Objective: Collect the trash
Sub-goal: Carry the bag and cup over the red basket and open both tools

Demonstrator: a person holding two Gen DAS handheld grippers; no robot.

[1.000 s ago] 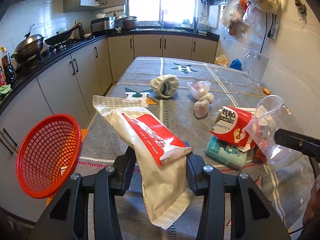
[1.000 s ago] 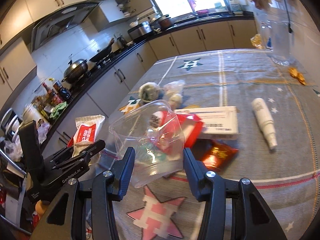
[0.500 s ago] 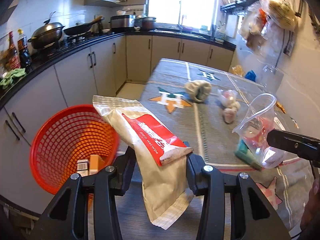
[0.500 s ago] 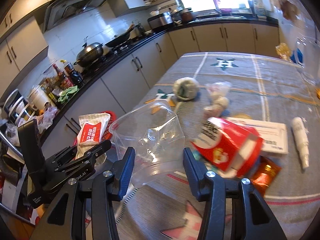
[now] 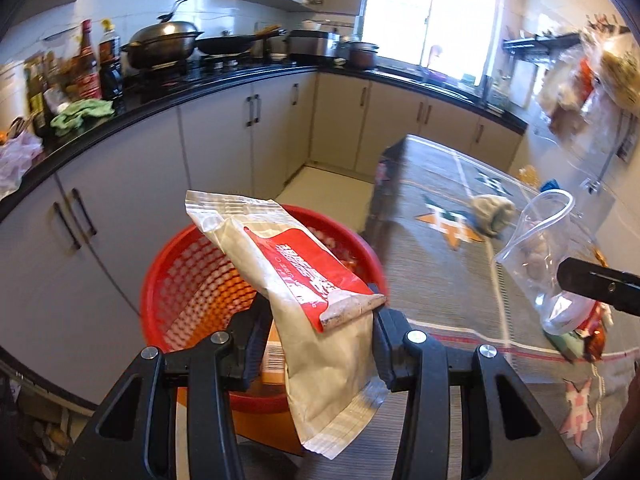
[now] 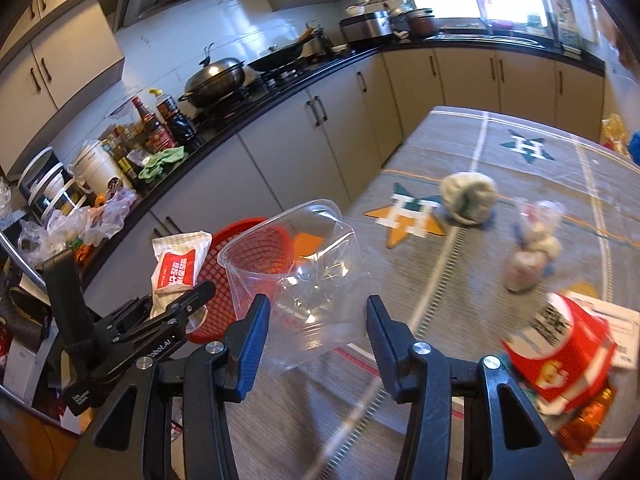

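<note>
My left gripper [image 5: 318, 332] is shut on a beige wet-wipe pack [image 5: 304, 280] with a red label, held over the red mesh basket [image 5: 188, 280] beside the table. A carton lies inside the basket. My right gripper [image 6: 314, 328] is shut on a clear plastic container [image 6: 304, 264], near the table's left edge. In the right wrist view the left gripper [image 6: 176, 304] with its wipe pack [image 6: 178, 264] hangs to the left, in front of the basket [image 6: 248, 248]. The left wrist view shows the clear container [image 5: 548, 256] at the right, above the tablecloth.
On the grey star-patterned tablecloth [image 6: 500, 168] lie a rolled grey cloth [image 6: 468, 196], a knotted plastic bag [image 6: 532, 248], a red carton [image 6: 560, 352], a white box and an orange wrapper. White cabinets and a black counter [image 5: 200, 84] with pans and bottles run along the left.
Both grippers have swung left from over the table toward the basket. The basket went from the left edge of the left wrist view to directly under the wipe pack. Both grips are unchanged.
</note>
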